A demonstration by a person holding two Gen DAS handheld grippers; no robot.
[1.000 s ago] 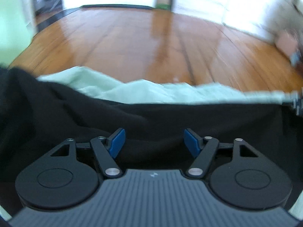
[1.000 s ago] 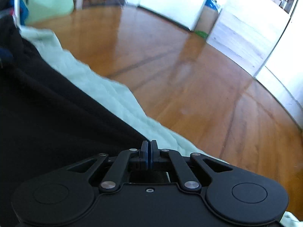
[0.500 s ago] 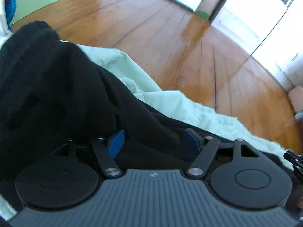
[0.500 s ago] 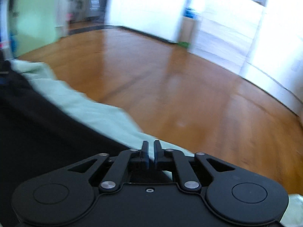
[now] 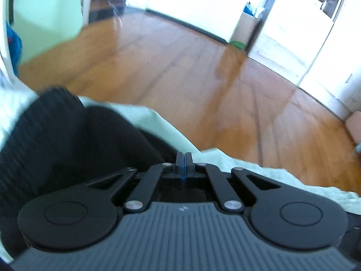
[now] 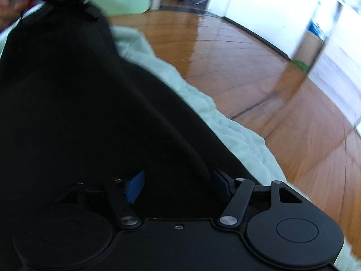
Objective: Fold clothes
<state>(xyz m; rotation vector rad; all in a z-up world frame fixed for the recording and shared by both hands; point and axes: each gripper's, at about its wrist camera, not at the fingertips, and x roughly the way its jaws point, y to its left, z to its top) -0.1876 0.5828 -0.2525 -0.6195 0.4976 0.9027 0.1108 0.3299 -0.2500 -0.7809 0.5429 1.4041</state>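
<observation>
A polished wooden floor [image 5: 203, 85] fills the background of both views, running out to white walls and a bright doorway. A pale green sheet [image 6: 203, 103] is spread on it, and all places below are given relative to this sheet.

A black garment [image 6: 79, 103] is laid on the sheet, covering most of what shows of it in the right wrist view; its far edge runs diagonally, with a narrow band of sheet left bare between that edge and the floor. In the left wrist view the garment [image 5: 67, 140] is seen bunched at the left, a ribbed hem or cuff raised above the sheet's far edge.

The left gripper [image 5: 183, 158] is seen fully closed, its blue pads pressed together at the border of garment and sheet; whether cloth is pinched between them cannot be told. The right gripper [image 6: 178, 180] is seen with its jaws opening, set wide apart over the garment, a ridge of black cloth lying between the pads without being pressed.

Beyond the sheet's far edge, wide bare floor is left as open room. At that view's upper left, part of a hand [image 6: 6, 4] is seen, blurred.
</observation>
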